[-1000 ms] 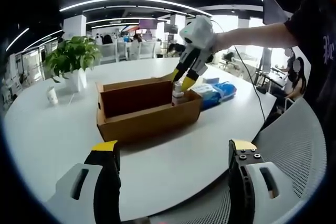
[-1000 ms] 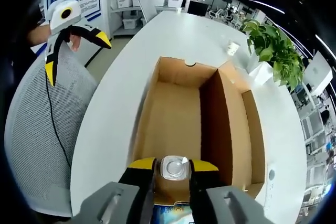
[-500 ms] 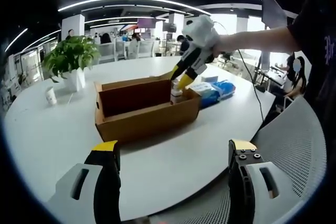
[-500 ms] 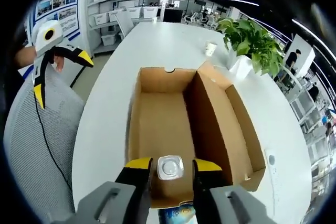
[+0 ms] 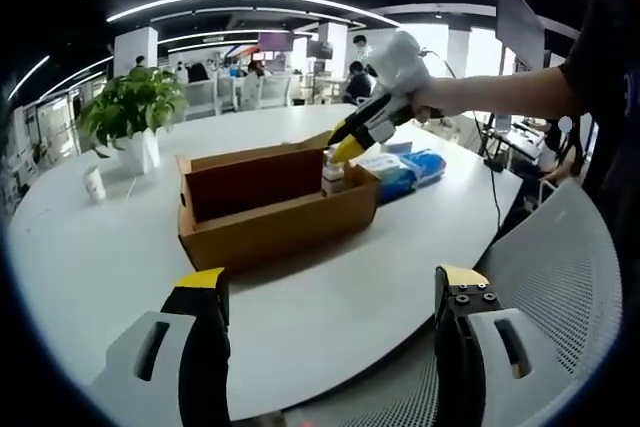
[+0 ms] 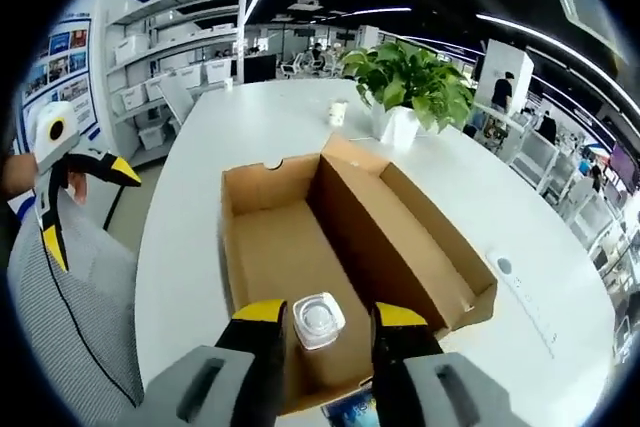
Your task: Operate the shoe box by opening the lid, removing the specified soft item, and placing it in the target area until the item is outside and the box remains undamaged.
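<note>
The cardboard shoe box (image 5: 270, 209) lies open on the white table (image 5: 90, 257), its lid (image 6: 410, 237) folded back beside the tray. A small clear bottle (image 6: 318, 321) with a white cap stands inside the tray at its near end, also seen as the bottle (image 5: 333, 173). My right gripper (image 6: 330, 319) is open, one jaw on each side of the bottle with a small gap to each. From the left gripper view, that right gripper (image 5: 372, 123) hangs tilted just above the bottle. My left gripper (image 5: 330, 285) is open and holds nothing, low over the table's near edge.
A blue package (image 5: 405, 171) lies just beyond the box's end. A potted plant (image 5: 135, 112) and a paper cup (image 5: 95, 182) stand at the far left. A grey mesh chair (image 5: 560, 267) is beside the table. The left gripper (image 6: 60, 182) shows over that chair.
The right gripper's jaws have spread wider around the bottle, and the gripper has tilted back and up from the box. The left gripper has stayed put.
</note>
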`<state>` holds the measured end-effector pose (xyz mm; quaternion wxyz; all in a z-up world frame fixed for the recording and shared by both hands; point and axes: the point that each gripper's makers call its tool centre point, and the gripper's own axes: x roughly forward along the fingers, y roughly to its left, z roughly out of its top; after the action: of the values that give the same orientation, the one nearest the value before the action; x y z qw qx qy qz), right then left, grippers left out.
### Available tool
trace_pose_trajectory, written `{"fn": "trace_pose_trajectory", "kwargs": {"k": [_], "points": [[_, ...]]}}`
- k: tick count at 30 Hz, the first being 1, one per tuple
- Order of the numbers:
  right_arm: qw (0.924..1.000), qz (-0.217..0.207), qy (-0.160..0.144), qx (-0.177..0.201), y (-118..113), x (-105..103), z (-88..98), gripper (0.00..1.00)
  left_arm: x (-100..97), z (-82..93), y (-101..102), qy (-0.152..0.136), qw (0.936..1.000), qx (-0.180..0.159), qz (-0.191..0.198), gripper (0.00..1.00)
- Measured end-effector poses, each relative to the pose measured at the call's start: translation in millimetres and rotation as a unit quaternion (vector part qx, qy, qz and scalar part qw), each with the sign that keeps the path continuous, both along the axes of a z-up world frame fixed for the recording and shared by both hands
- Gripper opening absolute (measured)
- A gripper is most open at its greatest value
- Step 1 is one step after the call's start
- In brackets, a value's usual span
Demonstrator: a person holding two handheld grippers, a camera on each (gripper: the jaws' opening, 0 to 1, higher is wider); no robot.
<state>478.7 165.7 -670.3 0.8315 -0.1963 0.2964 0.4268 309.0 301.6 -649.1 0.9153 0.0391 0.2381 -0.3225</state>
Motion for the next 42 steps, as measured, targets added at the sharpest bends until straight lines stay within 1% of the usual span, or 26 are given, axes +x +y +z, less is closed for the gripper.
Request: {"fn": "trace_pose_trajectory", "kwargs": {"k": [1, 7, 10, 12, 14, 15, 17, 18, 20, 23, 26, 30, 34, 37, 42], "points": [[0.9999, -0.012, 0.004, 0.010, 0.5, -1.0, 0.1, 0.30, 0.1, 0.1, 0.0, 0.000, 1.0000, 0.000, 0.000, 0.84], [0.9985, -0.048, -0.004, 0.026, -1.3, -1.4, -6.1, 0.29, -0.4, -0.3, -0.5, 0.001, 1.0000, 0.001, -0.002, 0.84], [0.9974, -0.065, -0.022, 0.022, -2.4, -1.2, -7.9, 0.29, -0.8, -0.6, -1.1, 0.001, 1.0000, 0.002, -0.004, 0.84], [0.9964, -0.075, -0.020, 0.033, 0.4, -3.0, -8.8, 0.29, -0.7, -0.5, -1.1, 0.001, 1.0000, 0.002, -0.003, 0.84], [0.9950, -0.088, -0.035, 0.031, -1.2, 0.5, -8.0, 0.29, -0.6, -0.4, -1.0, 0.001, 1.0000, 0.001, -0.003, 0.84], [0.9944, -0.094, -0.036, 0.033, -1.7, 1.8, -7.7, 0.29, -0.6, -0.4, -1.0, 0.001, 1.0000, 0.001, -0.003, 0.84], [0.9903, -0.125, -0.026, 0.055, -3.0, 4.8, -6.1, 0.29, -0.5, -0.4, -0.8, 0.001, 1.0000, 0.002, -0.002, 0.84], [0.9873, -0.142, -0.011, 0.072, -3.1, 5.5, -6.2, 0.29, -0.6, -0.4, -0.8, 0.001, 1.0000, 0.001, -0.002, 0.84], [0.9849, -0.154, 0.005, 0.077, -4.2, 5.4, -9.8, 0.28, -0.6, -0.4, -0.9, 0.001, 1.0000, 0.001, -0.002, 0.84], [0.9835, -0.163, 0.004, 0.078, -4.7, 4.1, -10.0, 0.26, -1.0, -0.8, -1.6, 0.003, 1.0000, 0.001, -0.005, 0.84], [0.9803, -0.180, 0.002, 0.080, -5.1, 2.3, -10.5, 0.25, -1.1, -1.2, -1.7, 0.004, 1.0000, 0.000, -0.006, 0.84], [0.9757, -0.200, 0.006, 0.088, -3.6, 0.8, -13.8, 0.24, -1.5, -1.6, -2.0, 0.005, 1.0000, 0.001, -0.007, 0.84], [0.9687, -0.226, 0.013, 0.102, -2.1, 1.0, -14.5, 0.23, -1.8, -1.8, -2.1, 0.005, 1.0000, 0.001, -0.007, 0.84], [0.9677, -0.232, 0.012, 0.098, -1.8, 2.3, -16.3, 0.20, -1.8, -1.9, -2.0, 0.005, 1.0000, 0.001, -0.007, 0.84], [0.9647, -0.241, 0.018, 0.104, -4.8, 6.0, -17.3, 0.18, -1.8, -2.0, -1.6, 0.005, 1.0000, 0.001, -0.007, 0.83]]}}
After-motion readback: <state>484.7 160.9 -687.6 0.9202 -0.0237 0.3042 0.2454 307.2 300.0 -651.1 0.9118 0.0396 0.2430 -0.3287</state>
